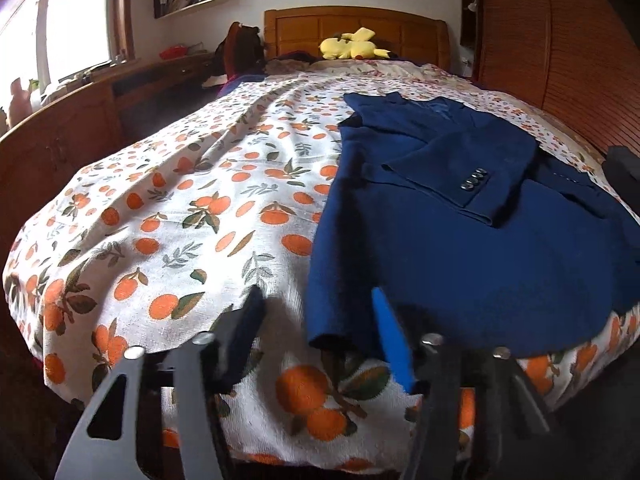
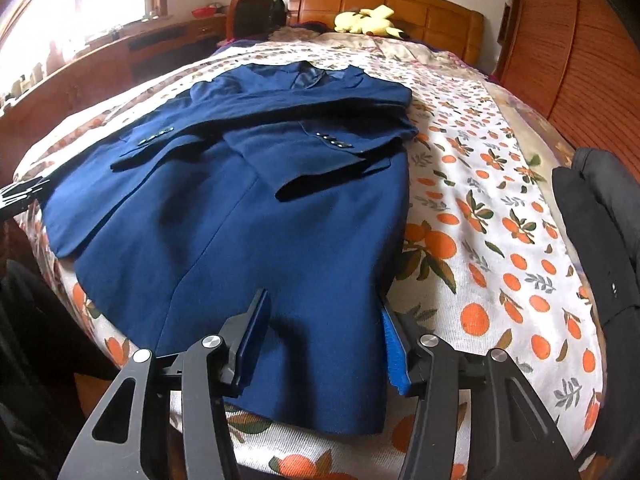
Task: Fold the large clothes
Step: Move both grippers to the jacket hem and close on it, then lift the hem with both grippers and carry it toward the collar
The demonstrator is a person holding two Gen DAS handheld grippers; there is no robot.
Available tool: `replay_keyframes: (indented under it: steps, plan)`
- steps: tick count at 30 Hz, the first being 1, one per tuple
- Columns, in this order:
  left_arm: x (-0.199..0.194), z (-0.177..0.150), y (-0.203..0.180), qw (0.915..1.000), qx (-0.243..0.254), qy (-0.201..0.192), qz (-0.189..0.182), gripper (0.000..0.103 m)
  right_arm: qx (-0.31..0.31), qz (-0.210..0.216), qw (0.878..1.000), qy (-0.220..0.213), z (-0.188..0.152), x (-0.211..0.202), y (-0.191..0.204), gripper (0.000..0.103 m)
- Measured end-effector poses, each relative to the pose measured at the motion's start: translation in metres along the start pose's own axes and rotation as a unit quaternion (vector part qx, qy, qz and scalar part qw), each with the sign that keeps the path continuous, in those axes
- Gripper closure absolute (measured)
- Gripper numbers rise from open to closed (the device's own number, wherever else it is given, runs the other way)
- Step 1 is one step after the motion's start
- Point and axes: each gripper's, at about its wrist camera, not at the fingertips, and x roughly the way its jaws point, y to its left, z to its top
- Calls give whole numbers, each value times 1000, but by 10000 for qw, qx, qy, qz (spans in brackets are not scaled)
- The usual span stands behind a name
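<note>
A navy blue jacket (image 2: 240, 208) lies flat on the orange-print bedsheet (image 2: 480, 208), collar toward the headboard, with both sleeves folded across its front. My left gripper (image 1: 316, 312) is low at the jacket's (image 1: 440, 248) near left hem corner. That corner lies between its fingers; the left finger (image 1: 252, 312) stands off the cloth on the sheet (image 1: 180, 208), so it is open. My right gripper (image 2: 324, 316) is at the near right hem corner. Its left finger (image 2: 256, 320) is over the cloth, its blue-padded right finger (image 2: 392, 344) sits at the jacket's side edge, and the flat cloth between them is not pinched.
A yellow plush toy (image 1: 352, 45) lies by the wooden headboard (image 1: 360, 26). A brown wardrobe (image 2: 580, 60) runs along the right, a wooden desk (image 1: 80, 128) and window along the left. A black garment (image 2: 600, 240) lies on the bed's right edge.
</note>
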Motion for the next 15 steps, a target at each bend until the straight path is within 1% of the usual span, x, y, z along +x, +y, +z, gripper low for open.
replay_keyframes:
  steps: [1,4,6,9,10,11,12,13,14,15]
  plan:
    - [-1,0,-1,9999,21,17,-111,63,30,8,10000,22,-2,-1,-1,53]
    - [-2,-1,-5,9999,76,14,-99,64,97,6,9999,94,-6,-2,-6,53]
    - [-1,-2,-3,9999,-13,38,-165,64,156,15,9998,138,-9,-2,-10,53]
    - [1,-2,0,9996,-123,79,-249,64,225,51,9996,169,-12,-4,-13,58]
    - [1,-1,0,9995,-131,94,-255,64,242,56,9995,170,-12,-5,-13,62]
    - [1,-1,0,9995,-126,106,-252,64,252,66,9995,165,-12,-5,-15,69]
    - [1,-1,-1,9996,-105,124,-251,67,250,71,9995,158,-11,-6,-15,79]
    - [1,0,-3,9995,-55,165,-273,79,212,87,9997,131,-9,-7,-15,99]
    - [-1,3,-4,9997,-23,171,-194,85,180,131,9997,106,-7,-8,-16,99]
    - [-4,7,-4,9996,-34,170,-238,97,179,184,9996,80,-5,-10,-16,99]
